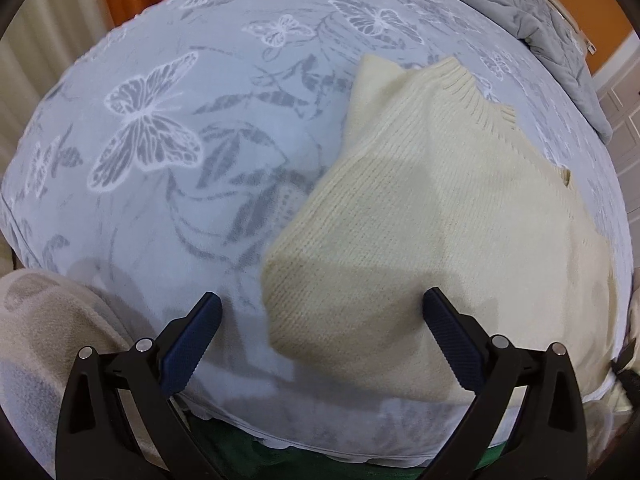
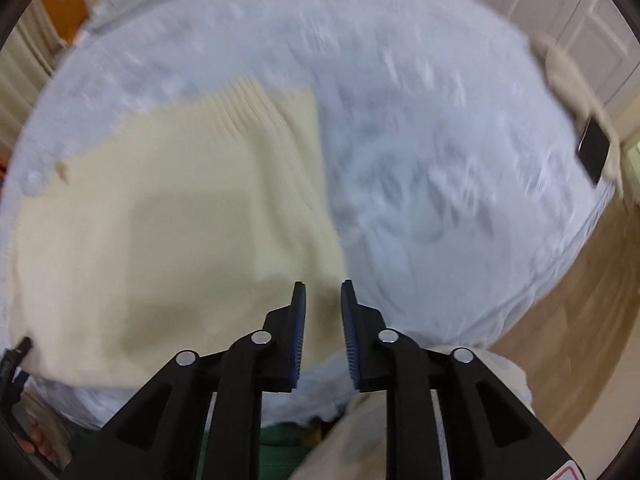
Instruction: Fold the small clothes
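My left gripper (image 1: 322, 328) has its jaws spread wide, nothing between them, hanging over the near left corner of the cream knit sweater (image 1: 420, 216). My right gripper (image 2: 323, 312) has jaws nearly together w/ a narrow gap, nothing pinched, above the sweater's near right edge; that view is blurred. Sweater lies flat on the butterfly-print blanket (image 1: 160, 120), close to the bed's near edge, ribbed band toward the far side. Looks like I'm btwn folds, approx mid-task. Next move prob needs both grippers down on the near corners, pinch, then lift toward the far band.
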Demonstrator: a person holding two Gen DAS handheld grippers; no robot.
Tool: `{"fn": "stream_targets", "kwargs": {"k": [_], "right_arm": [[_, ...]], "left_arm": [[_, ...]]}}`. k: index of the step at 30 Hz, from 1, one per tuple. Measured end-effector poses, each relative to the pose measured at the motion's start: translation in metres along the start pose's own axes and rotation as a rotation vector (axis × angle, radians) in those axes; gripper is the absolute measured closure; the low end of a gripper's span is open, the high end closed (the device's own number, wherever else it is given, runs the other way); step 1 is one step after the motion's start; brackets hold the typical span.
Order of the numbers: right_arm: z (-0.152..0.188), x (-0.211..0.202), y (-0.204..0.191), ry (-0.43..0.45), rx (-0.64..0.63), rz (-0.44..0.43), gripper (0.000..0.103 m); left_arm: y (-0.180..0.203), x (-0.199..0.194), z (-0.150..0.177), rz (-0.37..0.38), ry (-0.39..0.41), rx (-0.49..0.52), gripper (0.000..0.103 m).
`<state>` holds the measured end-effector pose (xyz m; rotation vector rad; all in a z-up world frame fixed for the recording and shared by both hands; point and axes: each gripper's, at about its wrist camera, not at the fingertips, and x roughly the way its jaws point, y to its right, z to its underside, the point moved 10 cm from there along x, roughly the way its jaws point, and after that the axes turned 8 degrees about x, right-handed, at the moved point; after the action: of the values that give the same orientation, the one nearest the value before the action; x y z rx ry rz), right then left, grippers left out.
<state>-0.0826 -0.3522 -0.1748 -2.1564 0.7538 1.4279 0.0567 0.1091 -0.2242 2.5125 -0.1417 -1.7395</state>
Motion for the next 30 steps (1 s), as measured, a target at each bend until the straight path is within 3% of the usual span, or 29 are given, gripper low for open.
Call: {"fn": "stream_targets", "kwargs": {"k": [3, 8, 16, 25, 30], "right_arm": [[0.005, -0.018, -0.036, 0.019, -0.052, -0.085, 0.082], [0.031, -0.014, -0.11, -0.083, -0.157, -0.218, 0.082], [0.056, -0.007, -0.187, -0.127, -0.305, -0.219, 0.082], [0.02, 0.011, -0.244, -0.145, -0.268, -0.245, 0.082], [0.003, 0.028, -0.278, -0.166, -0.259, -0.245, 0.082]], "left_arm": [[0.002, -0.002, -0.001, -0.026, 0.014, 0.03, 0.005], [0.006, -0.001, -0.004, -0.042, 0.025, 0.055, 0.005], [0.004, 0.003, -0.002, -0.001, 0.018, 0.03, 0.005], [0.002, 0.005, -0.001, 0.083, 0.008, -0.028, 0.005], [-0.006, 0.001, -0.007, 0.183, 0.033, -0.12, 0.005]]}}
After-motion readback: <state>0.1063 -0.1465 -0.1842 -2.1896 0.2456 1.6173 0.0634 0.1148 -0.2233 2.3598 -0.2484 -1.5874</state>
